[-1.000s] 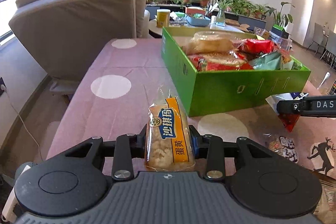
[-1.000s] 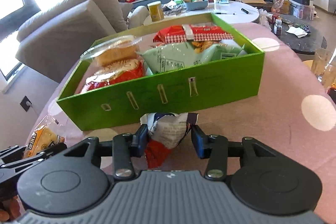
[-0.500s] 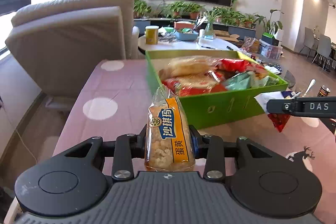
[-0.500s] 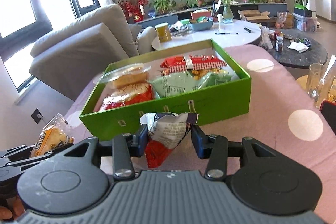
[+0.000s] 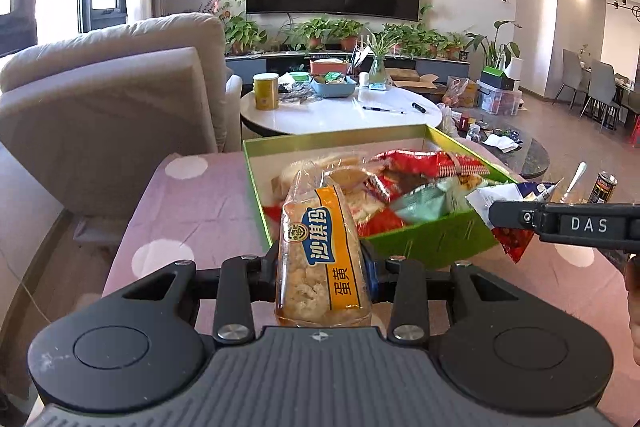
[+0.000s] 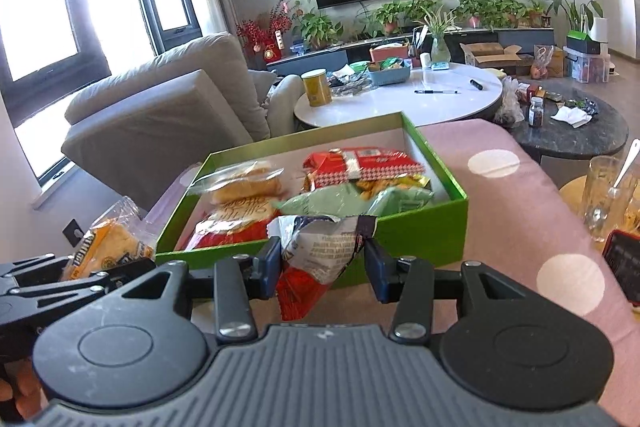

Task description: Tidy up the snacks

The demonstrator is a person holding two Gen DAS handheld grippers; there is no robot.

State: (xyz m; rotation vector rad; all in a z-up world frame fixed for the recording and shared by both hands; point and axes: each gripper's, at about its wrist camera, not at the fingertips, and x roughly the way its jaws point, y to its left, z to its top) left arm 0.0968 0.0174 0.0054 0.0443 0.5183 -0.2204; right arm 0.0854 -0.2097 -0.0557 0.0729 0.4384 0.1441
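Note:
My left gripper (image 5: 320, 267) is shut on a clear cake packet with a yellow label (image 5: 320, 251), held up near the front left corner of the green box (image 5: 432, 243). The box holds several snack bags. My right gripper (image 6: 322, 267) is shut on a white and red snack bag (image 6: 316, 259), raised in front of the green box's near wall (image 6: 420, 239). The right gripper also shows in the left wrist view (image 5: 496, 217), and the left gripper with its cake packet (image 6: 108, 247) shows at the left of the right wrist view.
The box stands on a pink table with white dots (image 6: 520, 211). A grey sofa (image 5: 104, 107) is at the left. A white round table (image 5: 340, 111) stands behind. A glass with a spoon (image 6: 608, 195) and a can (image 5: 604, 187) are at the right.
Both grippers have risen with their packets and now look down into the box from higher up. Both grips are unchanged.

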